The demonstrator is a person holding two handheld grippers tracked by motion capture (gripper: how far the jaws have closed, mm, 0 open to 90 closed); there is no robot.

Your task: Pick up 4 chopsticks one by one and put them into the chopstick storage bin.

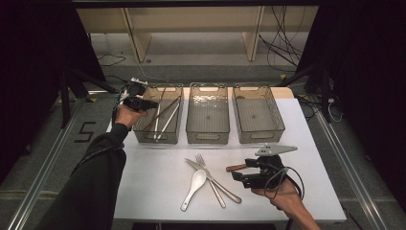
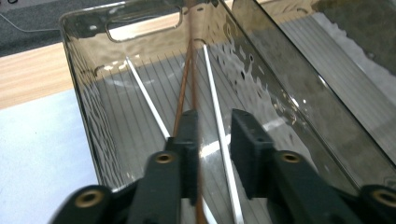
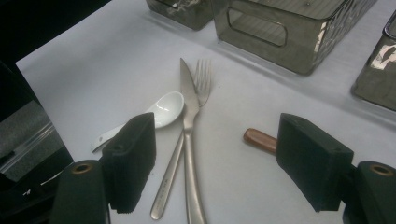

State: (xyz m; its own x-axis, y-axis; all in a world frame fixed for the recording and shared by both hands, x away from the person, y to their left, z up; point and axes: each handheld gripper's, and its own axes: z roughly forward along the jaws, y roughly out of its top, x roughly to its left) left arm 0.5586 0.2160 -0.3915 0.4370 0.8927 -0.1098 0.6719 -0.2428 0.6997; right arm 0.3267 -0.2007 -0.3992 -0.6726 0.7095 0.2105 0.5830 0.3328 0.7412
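Note:
My left gripper [image 1: 146, 104] reaches into the left smoky clear bin [image 1: 157, 137] from its left side. In the left gripper view its jaws [image 2: 215, 140] stand a little apart and open over the ribbed bin floor. A brown chopstick [image 2: 184, 84] runs along the inner face of the left pad, and a white chopstick [image 2: 212, 88] lies in the gap; neither is pinched. Another white chopstick [image 2: 144, 95] lies further left. My right gripper [image 1: 243, 172] [image 3: 219, 158] hovers wide open over the table, empty, above the handles of a knife [image 3: 189, 107] and fork [image 3: 203, 79].
A white spoon [image 1: 196, 182] [image 3: 163, 107] lies left of the knife [image 1: 210, 177] and fork [image 1: 206, 167]. A brown handle [image 1: 235, 167] [image 3: 259, 139] sticks out by the right gripper's far jaw. The middle bin [image 1: 207, 139] and right bin [image 1: 258, 139] stand behind.

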